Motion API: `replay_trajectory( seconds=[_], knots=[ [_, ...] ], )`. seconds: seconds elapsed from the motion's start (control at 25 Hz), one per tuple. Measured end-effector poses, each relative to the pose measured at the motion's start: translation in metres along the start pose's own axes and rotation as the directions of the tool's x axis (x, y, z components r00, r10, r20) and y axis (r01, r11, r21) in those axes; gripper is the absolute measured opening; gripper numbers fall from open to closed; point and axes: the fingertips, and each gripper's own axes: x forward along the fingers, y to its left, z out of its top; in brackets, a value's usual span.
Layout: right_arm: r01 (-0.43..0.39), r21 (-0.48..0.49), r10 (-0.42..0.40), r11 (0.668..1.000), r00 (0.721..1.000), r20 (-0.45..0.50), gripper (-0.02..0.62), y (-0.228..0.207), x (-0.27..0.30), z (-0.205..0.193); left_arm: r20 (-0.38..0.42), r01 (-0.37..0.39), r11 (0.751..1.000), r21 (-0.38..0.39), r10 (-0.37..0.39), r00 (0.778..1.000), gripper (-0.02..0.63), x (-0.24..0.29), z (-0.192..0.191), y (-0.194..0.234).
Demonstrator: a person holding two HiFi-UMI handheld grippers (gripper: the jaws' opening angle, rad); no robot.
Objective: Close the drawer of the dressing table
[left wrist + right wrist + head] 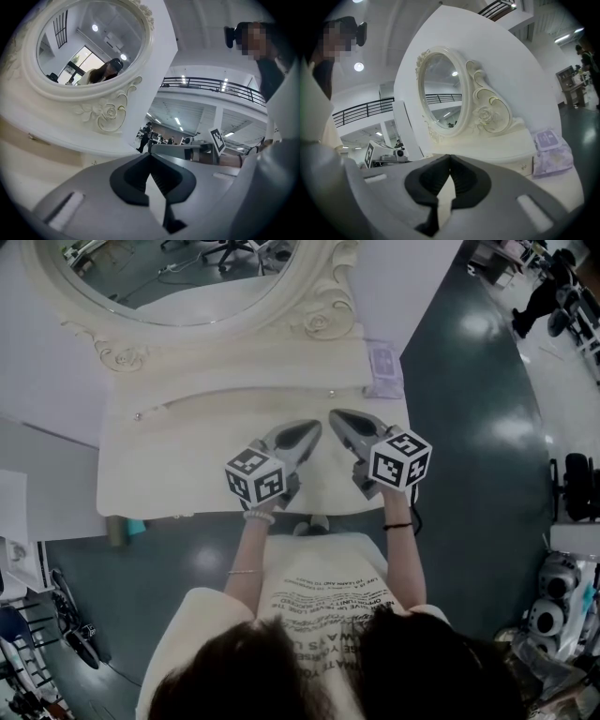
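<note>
Head view: dressing table point(244, 357) shows no drawer standing out; the small drawer point(520, 165) beneath the mirror point(178, 277) looks flush, so I judge closing done. Left claw point(316, 426) and right claw point(334, 414) hover over the tabletop point(187, 465), jaws together, empty

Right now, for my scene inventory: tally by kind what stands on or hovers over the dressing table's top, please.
grippers: 2 (left gripper, right gripper)
mirror: 1
purple pack: 1
total: 4
</note>
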Motion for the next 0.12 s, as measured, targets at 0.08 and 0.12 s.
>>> replay_trajectory(
  seconds=[0.08, 0.12],
  knots=[
    [0.000, 0.001, 0.000, 1.000, 1.000, 0.000, 0.003, 0.0001, -0.0014, -0.0006, 0.000, 0.001, 1.000, 0.000, -0.001, 1.000, -0.002, 0.0001, 0.0000, -0.0017],
    [0.000, 0.002, 0.000, 1.000, 1.000, 0.000, 0.003, 0.0001, -0.0022, -0.0010, -0.001, 0.002, 1.000, 0.000, -0.002, 1.000, -0.002, 0.0003, 0.0000, -0.0025]
  ],
)
